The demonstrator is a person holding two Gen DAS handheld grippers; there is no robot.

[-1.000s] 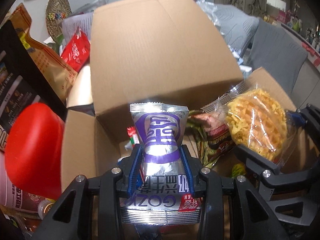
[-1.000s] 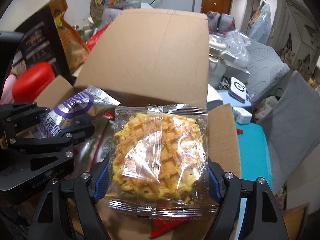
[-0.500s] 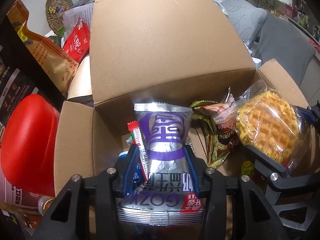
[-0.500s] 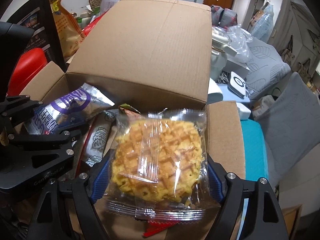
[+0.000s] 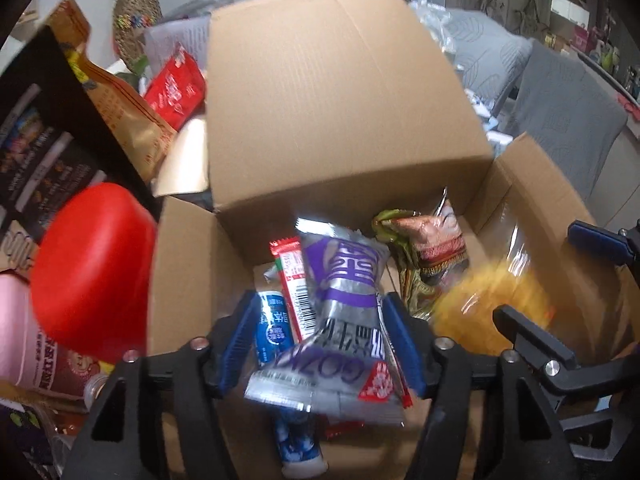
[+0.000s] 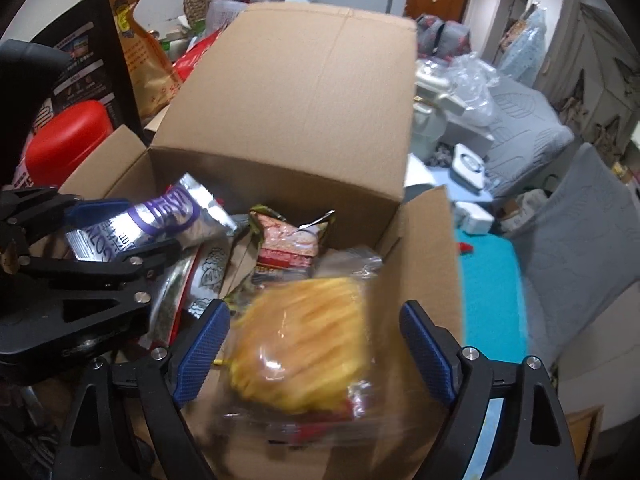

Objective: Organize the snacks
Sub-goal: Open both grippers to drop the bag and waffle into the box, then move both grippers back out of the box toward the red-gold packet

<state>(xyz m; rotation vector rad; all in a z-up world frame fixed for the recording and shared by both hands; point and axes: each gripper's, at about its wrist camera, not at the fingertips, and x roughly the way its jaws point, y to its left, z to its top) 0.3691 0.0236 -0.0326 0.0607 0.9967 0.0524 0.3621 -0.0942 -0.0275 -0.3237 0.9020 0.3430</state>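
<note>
An open cardboard box (image 5: 320, 92) (image 6: 304, 92) holds several snack packs. My left gripper (image 5: 320, 320) (image 6: 120, 232) is open over the box's left side; the silver-purple snack pack (image 5: 344, 308) (image 6: 160, 220) sits loose and tilted between its jaws. My right gripper (image 6: 316, 336) (image 5: 560, 280) is open over the box's right side; the clear-wrapped yellow waffle (image 6: 304, 348) (image 5: 492, 308) is blurred, dropping between the blue pads (image 6: 204, 344).
Inside the box lie a red-green snack bag (image 5: 424, 252) (image 6: 292, 244), a red stick pack (image 5: 292, 280) and a blue-white tube (image 5: 276, 328). A red lid (image 5: 92, 264), snack bags (image 5: 116, 96) stand left; grey cushions (image 6: 580, 240) and a teal surface (image 6: 488, 292) lie right.
Both grippers moved down into the box and opened. The waffle left the right jaws and falls; the silver-purple pack slipped loose and tilted in the left jaws.
</note>
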